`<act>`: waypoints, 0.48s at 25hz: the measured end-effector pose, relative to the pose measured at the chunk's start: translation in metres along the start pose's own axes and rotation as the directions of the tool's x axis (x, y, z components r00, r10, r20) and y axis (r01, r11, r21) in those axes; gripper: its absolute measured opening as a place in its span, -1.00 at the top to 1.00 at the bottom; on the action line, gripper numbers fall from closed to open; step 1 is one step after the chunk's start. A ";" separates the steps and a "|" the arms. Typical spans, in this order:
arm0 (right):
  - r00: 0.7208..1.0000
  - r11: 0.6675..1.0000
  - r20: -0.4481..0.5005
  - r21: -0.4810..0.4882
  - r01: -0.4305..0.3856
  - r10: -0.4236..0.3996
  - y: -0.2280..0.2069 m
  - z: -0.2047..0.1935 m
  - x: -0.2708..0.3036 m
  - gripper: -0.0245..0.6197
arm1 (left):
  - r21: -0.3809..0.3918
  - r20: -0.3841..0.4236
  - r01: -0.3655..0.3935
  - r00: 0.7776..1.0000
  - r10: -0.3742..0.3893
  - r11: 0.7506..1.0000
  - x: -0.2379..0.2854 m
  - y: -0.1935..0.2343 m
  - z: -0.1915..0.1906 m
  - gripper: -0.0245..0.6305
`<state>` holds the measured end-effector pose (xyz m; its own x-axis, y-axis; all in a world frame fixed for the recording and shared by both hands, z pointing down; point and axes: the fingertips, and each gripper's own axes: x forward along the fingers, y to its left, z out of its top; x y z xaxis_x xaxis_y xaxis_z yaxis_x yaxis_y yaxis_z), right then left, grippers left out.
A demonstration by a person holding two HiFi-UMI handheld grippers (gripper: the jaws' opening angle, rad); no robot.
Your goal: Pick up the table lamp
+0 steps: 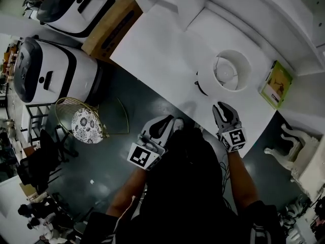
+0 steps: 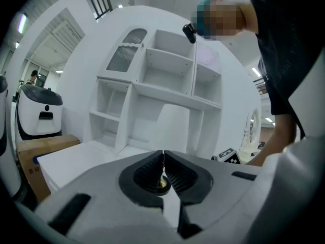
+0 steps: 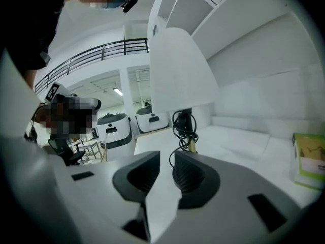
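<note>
Right gripper (image 1: pixel 221 107) — agape before lamp (image 1: pixel 231 71)

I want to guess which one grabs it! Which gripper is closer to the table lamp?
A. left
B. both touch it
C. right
C: the right gripper points its parted jaws at the table lamp just ahead; the left gripper sits farther off, jaws shut.

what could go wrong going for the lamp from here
The cord is bundled at the lamp's stem, right ahead of the right gripper; its narrowly open jaws might catch cord rather than stem.
The wide shade overhangs the stem, so a bump on approach may tip it.
The left gripper is shut and short of the table, so nothing steadies the lamp.
</note>
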<state>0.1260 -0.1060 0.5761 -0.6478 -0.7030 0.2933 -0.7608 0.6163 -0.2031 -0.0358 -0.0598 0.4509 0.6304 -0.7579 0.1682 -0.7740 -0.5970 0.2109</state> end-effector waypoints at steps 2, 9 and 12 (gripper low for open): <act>1.000 1.000 -0.006 -0.004 0.009 -0.009 -0.002 -0.004 0.008 0.70 | 0.015 -0.008 -0.008 1.000 0.009 1.000 0.001 0.005 -0.007 0.85; 0.998 0.999 -0.035 0.030 0.044 -0.043 -0.010 -0.026 0.028 0.70 | 0.005 -0.026 -0.008 1.000 0.008 1.000 0.011 0.020 -0.039 0.85; 0.997 0.998 -0.044 0.018 0.059 -0.058 -0.012 -0.030 0.036 0.70 | -0.015 -0.011 -0.019 1.000 0.019 1.000 0.013 0.030 -0.043 0.85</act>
<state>0.1128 -0.1286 0.6175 -0.6005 -0.7213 0.3452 -0.7980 0.5677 -0.2021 -0.0485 -0.0762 0.5013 0.6159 -0.7663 0.1829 -0.7852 -0.5781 0.2221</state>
